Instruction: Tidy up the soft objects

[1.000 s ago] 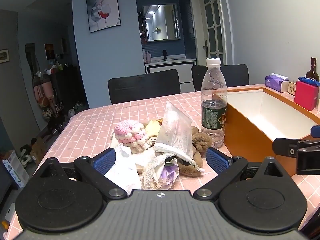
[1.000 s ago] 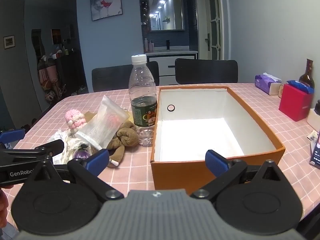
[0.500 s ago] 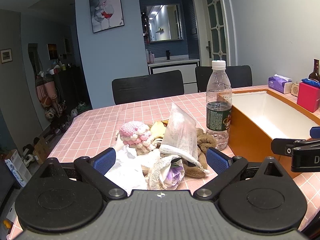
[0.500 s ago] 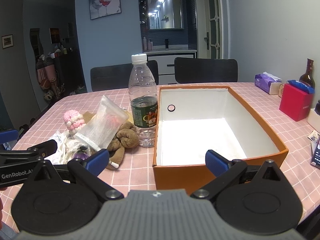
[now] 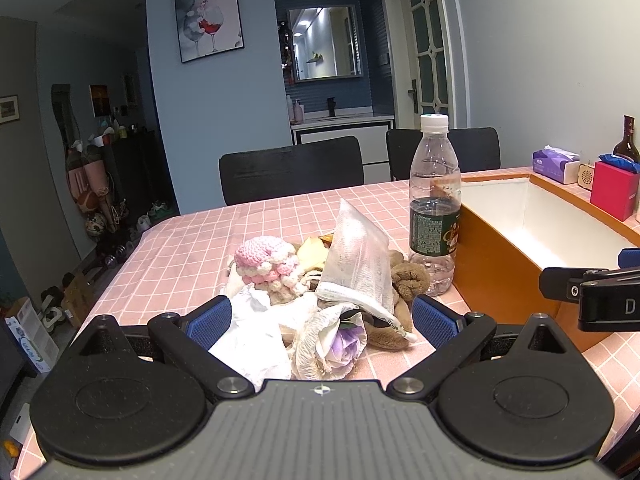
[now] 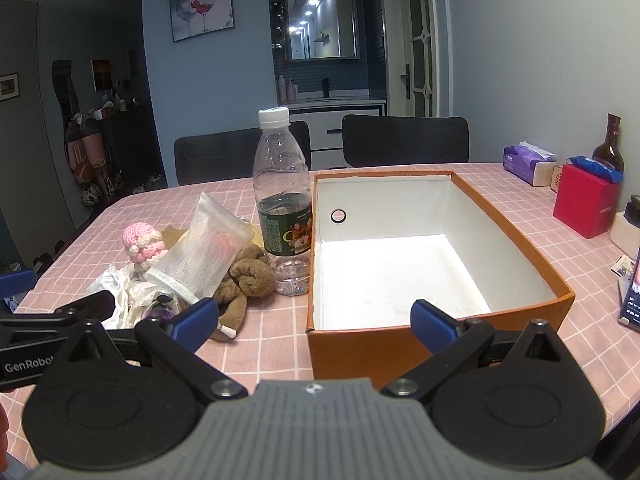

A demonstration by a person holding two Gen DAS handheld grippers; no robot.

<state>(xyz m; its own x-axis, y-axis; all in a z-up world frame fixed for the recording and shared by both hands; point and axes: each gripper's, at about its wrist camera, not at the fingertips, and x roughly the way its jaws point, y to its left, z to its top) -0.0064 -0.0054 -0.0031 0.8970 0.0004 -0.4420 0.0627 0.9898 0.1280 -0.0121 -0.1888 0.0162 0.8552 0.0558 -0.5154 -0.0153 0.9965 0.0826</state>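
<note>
**With both tongs spread, the soft pile waits on the table**

While my left gripper [image 5: 320, 320] gapes just before the soft pile [image 5: 320, 292], empty, my right gripper [image 6: 314, 320] hangs released before the orange box [image 6: 440, 336].

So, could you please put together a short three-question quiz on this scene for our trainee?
1. True or false: the orange box already holds a soft toy.
2. What stands between the soft pile and the box: A) water bottle B) red carton C) tissue pack?
3. Fill in: both the left gripper and the right gripper are ____.

Key: 1 false, the box is empty; 2 A; 3 open.
</note>
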